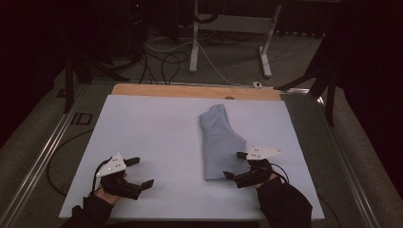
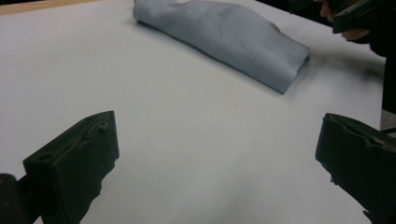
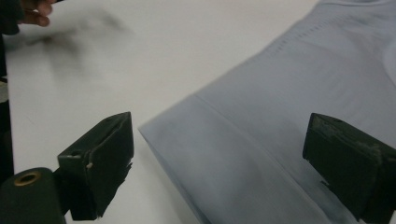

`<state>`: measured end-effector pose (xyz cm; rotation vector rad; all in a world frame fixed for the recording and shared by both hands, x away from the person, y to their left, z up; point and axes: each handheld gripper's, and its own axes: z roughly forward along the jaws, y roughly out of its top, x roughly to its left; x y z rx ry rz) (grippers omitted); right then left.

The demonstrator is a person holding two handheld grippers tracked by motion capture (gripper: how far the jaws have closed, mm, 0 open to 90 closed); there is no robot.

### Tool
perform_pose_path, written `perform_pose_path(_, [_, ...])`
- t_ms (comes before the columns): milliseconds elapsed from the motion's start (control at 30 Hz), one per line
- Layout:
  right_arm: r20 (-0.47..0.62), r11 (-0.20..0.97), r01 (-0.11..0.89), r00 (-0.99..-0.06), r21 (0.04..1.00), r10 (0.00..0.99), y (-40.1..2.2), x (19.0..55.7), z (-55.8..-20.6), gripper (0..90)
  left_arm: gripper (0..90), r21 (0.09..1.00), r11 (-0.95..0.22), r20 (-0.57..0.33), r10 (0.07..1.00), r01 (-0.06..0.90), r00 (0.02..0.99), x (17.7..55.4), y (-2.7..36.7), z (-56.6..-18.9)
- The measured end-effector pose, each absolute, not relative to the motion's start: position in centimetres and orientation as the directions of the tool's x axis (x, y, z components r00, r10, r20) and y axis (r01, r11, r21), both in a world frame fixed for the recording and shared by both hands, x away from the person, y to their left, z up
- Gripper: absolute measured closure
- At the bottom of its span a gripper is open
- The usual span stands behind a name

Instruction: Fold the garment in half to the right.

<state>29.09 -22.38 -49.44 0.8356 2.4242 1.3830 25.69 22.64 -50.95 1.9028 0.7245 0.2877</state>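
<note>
A folded pale blue-grey garment (image 1: 219, 142) lies lengthwise on the white mat (image 1: 157, 137), right of the middle. My right gripper (image 1: 235, 165) stands open at the garment's near right corner, its jaws spread to either side of the cloth edge (image 3: 224, 154) and holding nothing. My left gripper (image 1: 140, 172) is open over bare mat at the near left, well apart from the garment (image 2: 224, 35). The right hand and gripper (image 2: 355, 16) appear at the top right of the left gripper view.
The mat covers a wooden tabletop (image 1: 190, 90) whose bare strip runs along the far edge. Metal rails (image 1: 38, 156) flank the table. Beyond it stand white table legs (image 1: 194, 42) and loose cables (image 1: 166, 59) on the floor.
</note>
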Motion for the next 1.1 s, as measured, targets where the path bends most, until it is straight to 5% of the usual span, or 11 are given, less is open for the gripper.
perform_pose_path(1100, [0.067,0.320,0.426,-0.682,0.846,0.729,-28.4,25.9,-51.8,9.0,0.1,0.887,-0.268,-0.087,0.703,0.376,0.706,24.3,25.7,-51.8])
